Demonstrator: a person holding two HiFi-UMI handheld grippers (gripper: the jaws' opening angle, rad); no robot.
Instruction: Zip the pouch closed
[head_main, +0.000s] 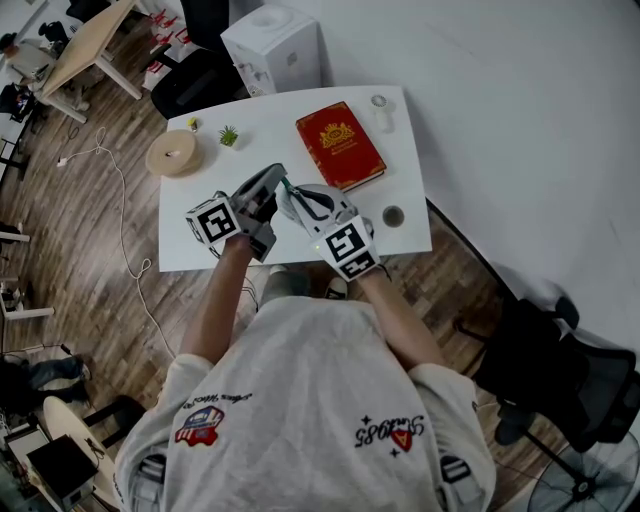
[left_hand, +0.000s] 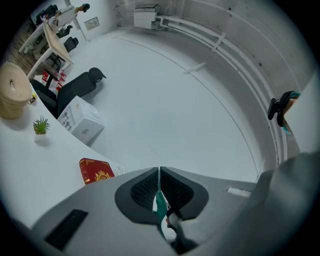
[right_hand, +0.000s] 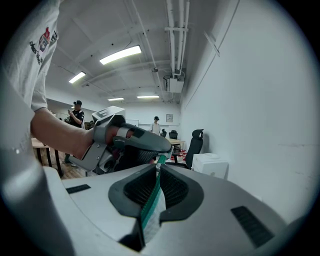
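Both hands are held close together above the front edge of the desk (head_main: 405, 160), their grippers angled toward each other. The left gripper (left_hand: 159, 192) has its fingers (left_hand: 142, 190) closed on the teal zip end of the pouch (right_hand: 149, 207). The right gripper (right_hand: 156, 192) is clamped on the pouch's teal zip edge, which runs lengthwise between its fingers.

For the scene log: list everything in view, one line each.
white rectangular table: one, white, centre
red gold-crested hardback book: one, red, table's far right
small green potted plant: one, green, table's far left
round beige roll: one, beige, table's far-left corner
clear glass: one, clear, table's far-right corner
dark round disc: one, dark, table's right edge
white box-shaped unit: one, white, floor beyond table
white pouch with green zip: one, white-green, between both tongs
left tongs: one, grey, shut on pouch
right tongs: one, grey, shut on pouch
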